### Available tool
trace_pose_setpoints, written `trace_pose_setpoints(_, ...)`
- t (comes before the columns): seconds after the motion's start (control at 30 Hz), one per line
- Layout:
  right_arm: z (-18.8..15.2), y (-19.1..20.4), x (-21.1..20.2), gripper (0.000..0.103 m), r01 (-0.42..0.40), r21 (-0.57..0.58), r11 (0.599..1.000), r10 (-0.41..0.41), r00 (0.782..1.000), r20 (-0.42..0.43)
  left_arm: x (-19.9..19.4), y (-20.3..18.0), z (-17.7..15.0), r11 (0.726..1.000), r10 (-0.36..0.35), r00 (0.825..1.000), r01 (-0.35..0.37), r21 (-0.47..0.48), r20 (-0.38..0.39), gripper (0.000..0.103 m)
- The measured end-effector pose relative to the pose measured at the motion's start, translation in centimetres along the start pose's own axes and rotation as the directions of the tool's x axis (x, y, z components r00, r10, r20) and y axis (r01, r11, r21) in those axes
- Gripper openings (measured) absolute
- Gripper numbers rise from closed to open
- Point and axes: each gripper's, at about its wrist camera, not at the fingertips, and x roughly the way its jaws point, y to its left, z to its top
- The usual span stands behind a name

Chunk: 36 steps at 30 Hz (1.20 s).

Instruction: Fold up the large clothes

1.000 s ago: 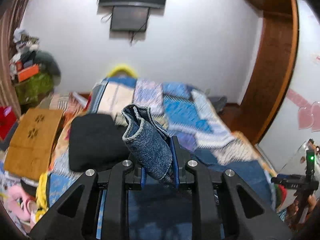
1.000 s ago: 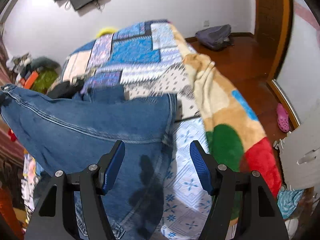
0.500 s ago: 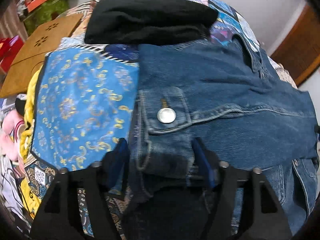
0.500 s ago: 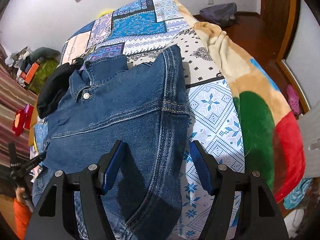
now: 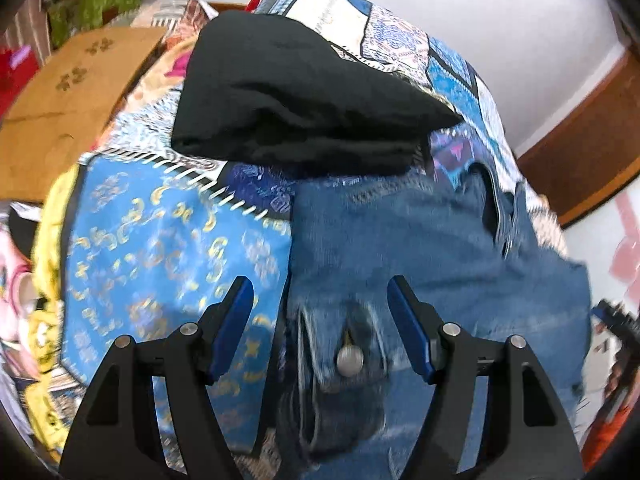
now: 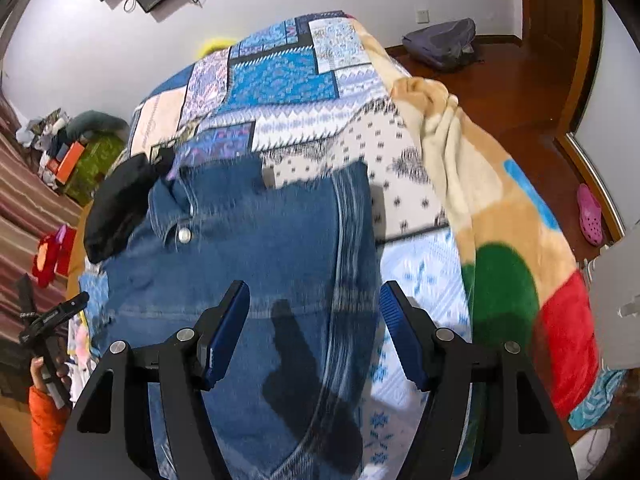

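Having released the denim jacket [image 5: 420, 248], left gripper [image 5: 320, 312] gapes.

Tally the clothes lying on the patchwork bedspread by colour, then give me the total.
Blue: 1, the denim jacket spread flat on the patchwork bedspread.
Black: 1, the folded black garment beside the jacket's collar.
Total: 2.

Both cameras ride the grippers, tilted steeply down at the bed; the left sits close over the denim garment [image 5: 420, 240]; the right hangs further back; both share the black folded cloth [image 6: 116, 208].
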Motion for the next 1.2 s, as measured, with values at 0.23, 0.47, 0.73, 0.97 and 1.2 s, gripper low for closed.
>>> trace_pose_setpoints(0.23, 1.7, -2.0, 2.9, 0.064, -0.035, 0.074, 0.997, 0.04, 0.997, -0.059, 4.9, 1.8, 1.5, 0.989, -0.114, 0.99, 0.104, -0.105, -0.088, 0.068)
trace_pose_setpoints(0.47, 2.4, -2.1, 5.3, 0.067, -0.087, 0.087, 0.992, 0.094, 0.992, -0.082, 8.2, 2.0, 2.0, 0.952, -0.293, 0.948, 0.278, -0.129, -0.121, 0.069)
trace_pose_setpoints(0.73, 3.4, -0.9, 6.6, 0.02, -0.109, 0.086, 0.99, 0.117, 0.988, -0.1, 8.7, 1.0, 2.8, 0.967, -0.249, 0.956, 0.235, -0.102, -0.157, 0.037)
trace_pose_setpoints(0.97, 4.4, 0.3, 3.2, 0.008, -0.162, 0.051, 0.985, 0.165, 0.985, -0.043, 1.8, -3.9, 3.2, 0.992, -0.094, 0.996, 0.094, 0.082, -0.002, 0.008)
trace_pose_setpoints(1.2, 7.6, 4.9, -2.7, 0.007, -0.177, -0.099, 0.979, 0.185, 0.979, 0.084, -6.0, -10.8, 5.5, 0.975, -0.08, 0.983, 0.042, 0.218, 0.166, 0.007)
